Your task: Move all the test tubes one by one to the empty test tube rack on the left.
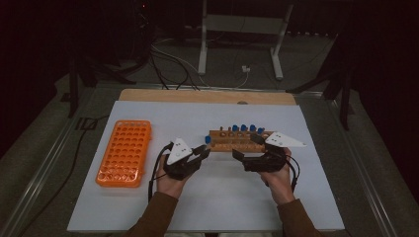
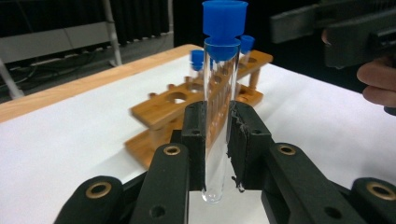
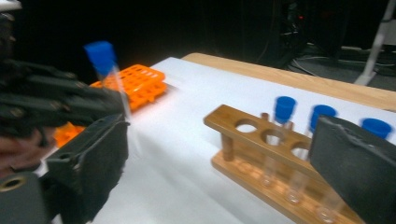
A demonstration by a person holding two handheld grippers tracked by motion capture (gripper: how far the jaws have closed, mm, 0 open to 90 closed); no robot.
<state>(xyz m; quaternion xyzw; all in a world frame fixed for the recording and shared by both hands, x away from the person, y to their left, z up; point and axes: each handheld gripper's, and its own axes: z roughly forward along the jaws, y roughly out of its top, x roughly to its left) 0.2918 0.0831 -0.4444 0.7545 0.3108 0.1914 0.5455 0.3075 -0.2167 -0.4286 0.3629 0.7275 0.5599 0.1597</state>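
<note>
While you've got the test tube pinched tight in your left gripper, it stands clear of the wooden rack, with plenty of bare white mat in front. That tube sits upright between the pads, blue cap on top, rounded bottom poking out below. Your right gripper is spread wide with nothing in it, near the rack. An orange rack sits well off by the mat's left edge; the room's dark.

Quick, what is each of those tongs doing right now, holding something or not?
Left tongs: shut on a clear glass test tube with a blue cap.
Right tongs: open, holding nothing.
</note>
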